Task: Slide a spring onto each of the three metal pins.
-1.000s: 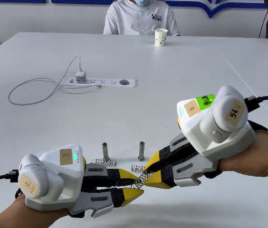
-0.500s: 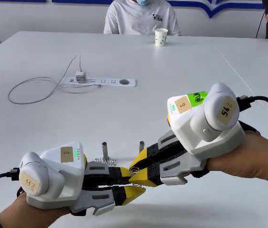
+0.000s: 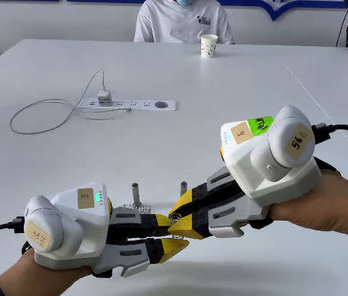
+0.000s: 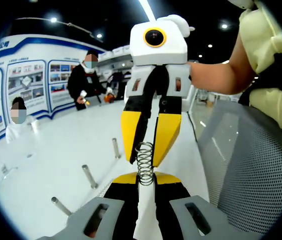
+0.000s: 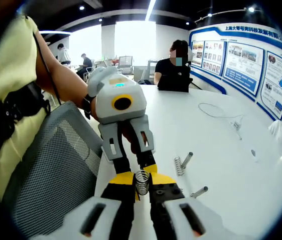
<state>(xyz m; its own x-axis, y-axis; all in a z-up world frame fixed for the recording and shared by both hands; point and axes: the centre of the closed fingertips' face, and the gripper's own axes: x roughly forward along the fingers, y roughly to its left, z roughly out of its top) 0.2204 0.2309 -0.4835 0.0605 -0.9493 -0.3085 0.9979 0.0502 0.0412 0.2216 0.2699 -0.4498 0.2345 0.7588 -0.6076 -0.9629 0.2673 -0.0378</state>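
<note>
Here the step in hand looks like a hand-over or re-grip of a spring (image 5: 141, 182) in the air, before any threading. The three metal pins (image 4: 88, 176) standing on the tabletop (image 3: 223, 123) all look bare in the left gripper view, so the task seems barely begun. The right gripper (image 4: 144, 157) has its yellow jaws drawn narrow on one end of the spring. The left gripper (image 3: 175, 234) meets it nose to nose, with the spring's other end sitting between its tips. Whether those tips actually pinch the coil or merely flank it, I cannot tell. The spring hangs above the tabletop, on the person's side of the pins and apart from them. Its long axis runs from one gripper's tips to the other's, roughly level. The left gripper view shows it side-on, while the right gripper view looks almost straight down its open bore. The pins, by contrast, stand upright. So the next move probably calls for one gripper to let go and the other to swing the spring's axis vertical. That gripper must then line the bore up over a pin's top and lower it. A few loose springs (image 3: 138, 209) lie beside one pin, waiting.
</note>
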